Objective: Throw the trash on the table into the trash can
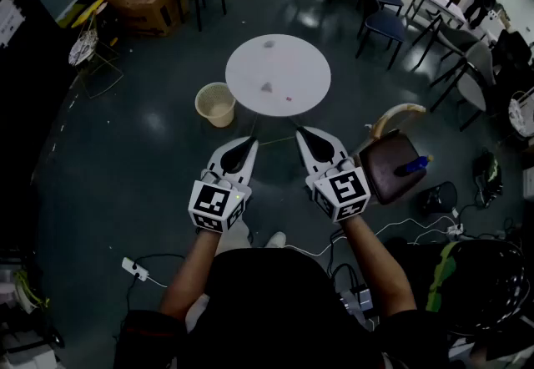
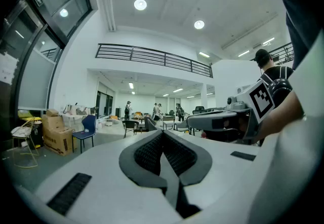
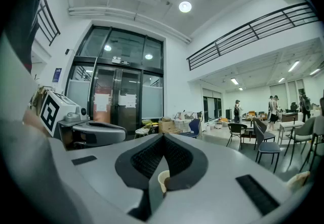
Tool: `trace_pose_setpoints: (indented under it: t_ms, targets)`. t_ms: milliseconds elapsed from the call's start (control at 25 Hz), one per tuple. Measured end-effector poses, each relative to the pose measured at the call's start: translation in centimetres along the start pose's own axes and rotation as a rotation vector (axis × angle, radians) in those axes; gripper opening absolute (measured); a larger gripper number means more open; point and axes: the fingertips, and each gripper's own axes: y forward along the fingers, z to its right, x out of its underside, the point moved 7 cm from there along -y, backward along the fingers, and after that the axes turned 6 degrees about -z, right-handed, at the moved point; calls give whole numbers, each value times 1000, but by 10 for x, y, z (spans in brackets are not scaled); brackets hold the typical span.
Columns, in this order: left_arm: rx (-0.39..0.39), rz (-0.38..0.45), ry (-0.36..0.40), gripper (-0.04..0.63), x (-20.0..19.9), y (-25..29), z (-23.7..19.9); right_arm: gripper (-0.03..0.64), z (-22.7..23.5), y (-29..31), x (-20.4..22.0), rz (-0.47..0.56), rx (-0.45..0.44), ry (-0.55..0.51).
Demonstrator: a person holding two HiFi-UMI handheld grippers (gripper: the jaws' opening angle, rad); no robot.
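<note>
left gripper (image 1: 249, 144) and right gripper (image 1: 302, 135) sat mid-frame, jaws together, empty; above them, trash (image 1: 266, 87) on the table (image 1: 250, 67), bin (image 1: 216, 104) at its left.

Open floor (image 1: 150, 150) leads straight to the round bench (image 1: 300, 58). The trash can (image 1: 216, 103) stands just beside its left front edge, and a brown chair (image 1: 392, 165) crowds the right. The bench top is mostly bare, apart from what look like small scraps (image 1: 267, 87).

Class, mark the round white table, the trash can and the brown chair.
round white table (image 1: 246, 67), head view, bare part of its top
trash can (image 1: 219, 115), head view, its outer wall
brown chair (image 1: 385, 169), head view, its seat
</note>
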Motion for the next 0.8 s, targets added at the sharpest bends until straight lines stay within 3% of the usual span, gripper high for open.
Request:
trace_pose_setpoints:
  t_ms: [800]
  targets:
    - [-26,-15,0,15,3,-6,5,17,10,-8,9,11,-28,50]
